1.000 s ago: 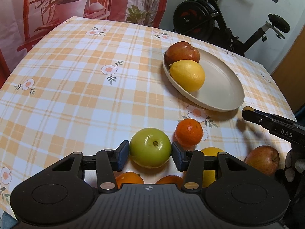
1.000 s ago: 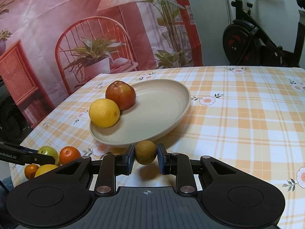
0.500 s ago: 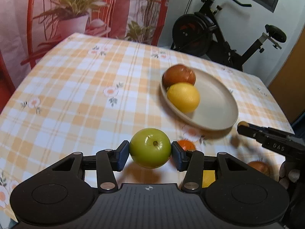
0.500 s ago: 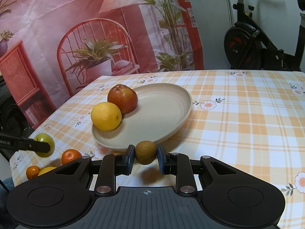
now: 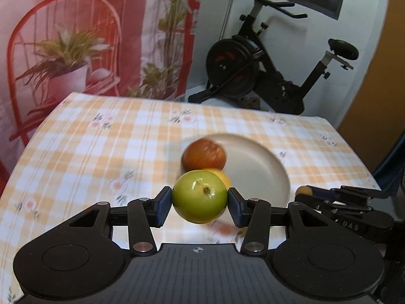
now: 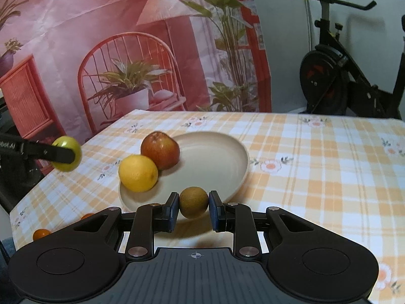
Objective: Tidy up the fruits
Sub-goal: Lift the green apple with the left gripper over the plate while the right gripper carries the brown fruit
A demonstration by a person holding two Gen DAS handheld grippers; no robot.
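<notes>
Holding a green apple (image 5: 199, 196) in the left tool (image 5: 200, 204) and a small brown fruit (image 6: 194, 202) in the right tool (image 6: 194, 209) — both pinched tight. Plate (image 6: 227, 157) sits just ahead, right one's closer.

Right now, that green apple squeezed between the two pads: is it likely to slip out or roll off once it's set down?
The green apple looks smooth and glossy, held only at its two sides by the left gripper, so it might slip if jolted. It looks firm, not dented by the pads. Being round, it would probably roll on the flat tablecloth; the rimmed plate should stop it.
</notes>
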